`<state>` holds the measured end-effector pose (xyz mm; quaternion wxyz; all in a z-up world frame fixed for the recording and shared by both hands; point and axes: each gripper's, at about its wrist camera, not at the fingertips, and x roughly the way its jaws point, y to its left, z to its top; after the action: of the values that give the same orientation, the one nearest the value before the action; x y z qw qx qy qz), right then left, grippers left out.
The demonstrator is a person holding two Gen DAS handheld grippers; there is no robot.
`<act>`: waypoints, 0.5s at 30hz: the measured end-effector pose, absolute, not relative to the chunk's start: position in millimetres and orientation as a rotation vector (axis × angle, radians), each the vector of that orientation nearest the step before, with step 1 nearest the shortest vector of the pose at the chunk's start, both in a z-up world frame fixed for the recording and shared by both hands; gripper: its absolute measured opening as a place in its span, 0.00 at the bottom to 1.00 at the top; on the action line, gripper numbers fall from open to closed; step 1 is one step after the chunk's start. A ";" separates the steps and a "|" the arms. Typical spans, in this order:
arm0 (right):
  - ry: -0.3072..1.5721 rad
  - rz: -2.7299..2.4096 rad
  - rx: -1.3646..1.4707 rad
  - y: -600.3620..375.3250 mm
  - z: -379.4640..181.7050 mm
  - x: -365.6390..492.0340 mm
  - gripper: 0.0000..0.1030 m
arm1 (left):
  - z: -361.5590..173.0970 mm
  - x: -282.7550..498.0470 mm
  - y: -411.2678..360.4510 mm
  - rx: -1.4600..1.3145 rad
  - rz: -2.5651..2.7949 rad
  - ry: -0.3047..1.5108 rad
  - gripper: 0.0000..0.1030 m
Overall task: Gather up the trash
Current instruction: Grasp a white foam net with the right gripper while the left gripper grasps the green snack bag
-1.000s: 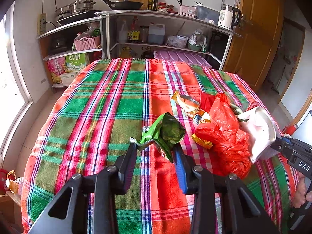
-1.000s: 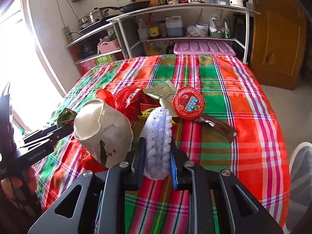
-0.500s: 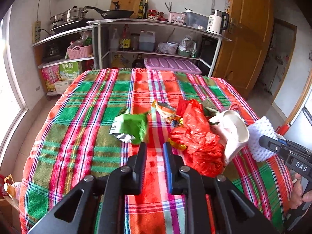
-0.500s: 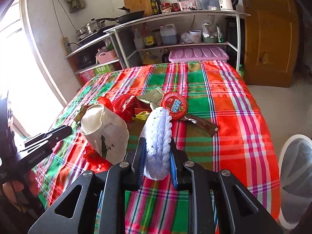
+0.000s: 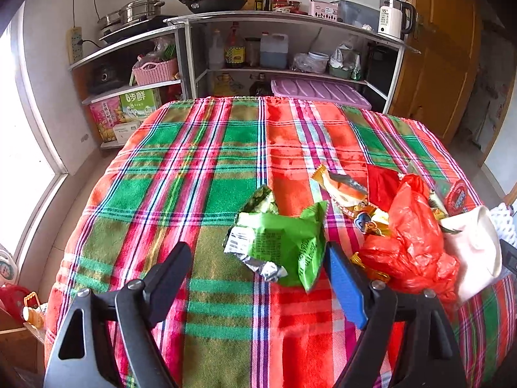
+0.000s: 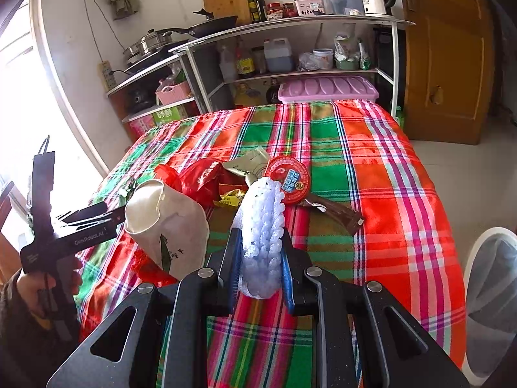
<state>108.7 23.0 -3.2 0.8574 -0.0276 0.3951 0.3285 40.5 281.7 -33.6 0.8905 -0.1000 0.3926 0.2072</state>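
1. The left gripper (image 5: pixel 258 274) is opening its fingers, nothing pressed between them; the green wrapper (image 5: pixel 281 242) lies on the desk (image 5: pixel 161 194) just ahead.
2. The right gripper (image 6: pixel 260 258) is clenched on a white foam net (image 6: pixel 261 226).
3. The fingers should be lowered around the wrapper only, because the red bag (image 5: pixel 410 242) is touching beside it, near the white bag (image 6: pixel 168 226).

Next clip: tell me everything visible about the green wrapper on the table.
The green wrapper is a crumpled, torn-open snack packet, glossy green outside with silver foil lining and small print. It lies flat on the plaid tablecloth, left of the red plastic bag, between the opening fingers of the left gripper, ungripped.
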 end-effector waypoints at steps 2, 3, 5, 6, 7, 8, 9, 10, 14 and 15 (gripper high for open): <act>0.832 0.691 -0.065 25.6 -4.0 110.2 0.22 | -35.4 43.4 282.2 -0.215 0.422 0.820 0.82; 0.833 0.690 -0.068 26.8 -4.2 112.0 0.22 | -35.8 45.1 282.0 -0.212 0.419 0.817 0.82; 0.838 0.689 -0.069 29.6 -5.8 114.7 0.22 | -38.1 50.0 281.8 -0.208 0.413 0.828 0.79; 0.842 0.689 -0.070 31.0 -6.9 116.1 0.22 | -39.4 51.7 281.6 -0.211 0.413 0.832 0.70; 0.846 0.689 -0.071 32.6 -7.8 117.6 0.22 | -40.4 53.1 281.6 -0.214 0.411 0.838 0.66; 0.848 0.689 -0.072 34.2 -8.6 118.4 0.22 | -40.9 54.0 280.8 -0.210 0.407 0.841 0.61; 0.849 0.690 -0.076 35.7 -9.5 119.0 0.22 | -41.0 54.6 280.2 -0.205 0.406 0.842 0.58; 0.851 0.689 -0.078 36.5 -10.6 119.3 0.22 | -41.3 55.0 280.1 -0.206 0.402 0.844 0.56; 0.857 0.686 -0.075 38.3 -13.1 122.3 0.22 | -42.0 55.8 278.3 -0.204 0.396 0.850 0.42; 0.857 0.686 -0.073 38.2 -13.4 122.8 0.22 | -41.5 56.4 278.1 -0.201 0.398 0.851 0.34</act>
<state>122.8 38.2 -13.4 0.8524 -0.0347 0.4074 0.3260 56.4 278.1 -41.5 0.8869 -0.0969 0.4091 0.1916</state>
